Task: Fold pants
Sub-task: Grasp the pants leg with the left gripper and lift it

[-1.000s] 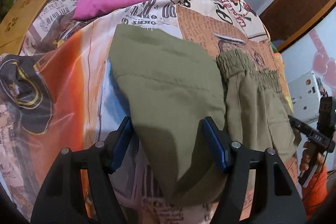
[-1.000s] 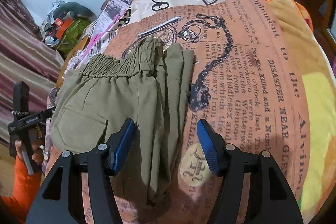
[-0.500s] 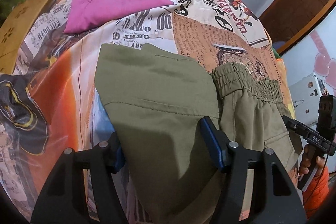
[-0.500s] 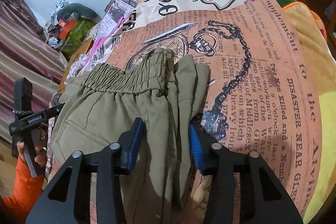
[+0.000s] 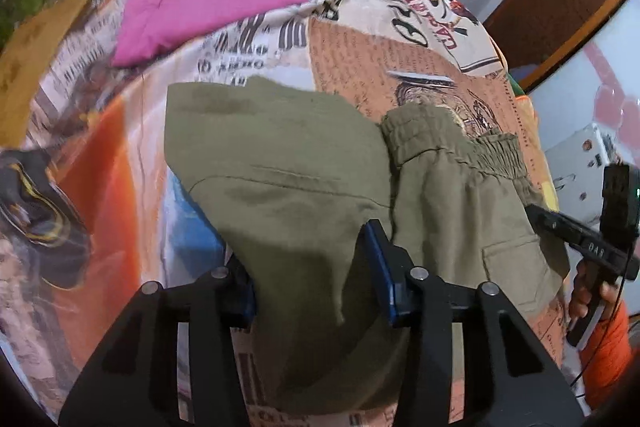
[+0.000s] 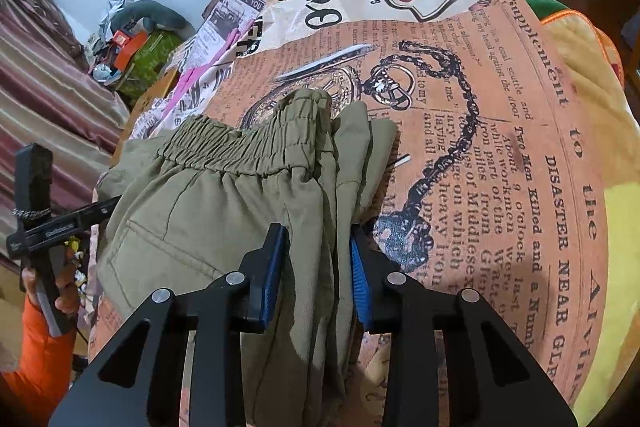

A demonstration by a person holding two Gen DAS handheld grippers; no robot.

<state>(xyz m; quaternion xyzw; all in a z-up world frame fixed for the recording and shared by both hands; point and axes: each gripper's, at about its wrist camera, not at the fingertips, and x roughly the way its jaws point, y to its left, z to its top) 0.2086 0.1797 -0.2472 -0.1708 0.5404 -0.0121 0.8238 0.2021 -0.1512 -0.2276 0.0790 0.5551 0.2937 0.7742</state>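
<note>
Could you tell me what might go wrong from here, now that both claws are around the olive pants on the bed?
1. The right claw, jaws just closing, pinches a bunched stack of layers on the olive pants; a layer may slip out and spoil the fold.
2. The left claw, also just closing, straddles a wide flap, so it may gather cloth unevenly.
3. The printed bedcover lies right under the cloth and might get pinched and dragged along.

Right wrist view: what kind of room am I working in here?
Probably a bedroom: the olive pants lie on a bed under a newspaper-print bedspread, with striped curtains and household clutter beside it.
</note>
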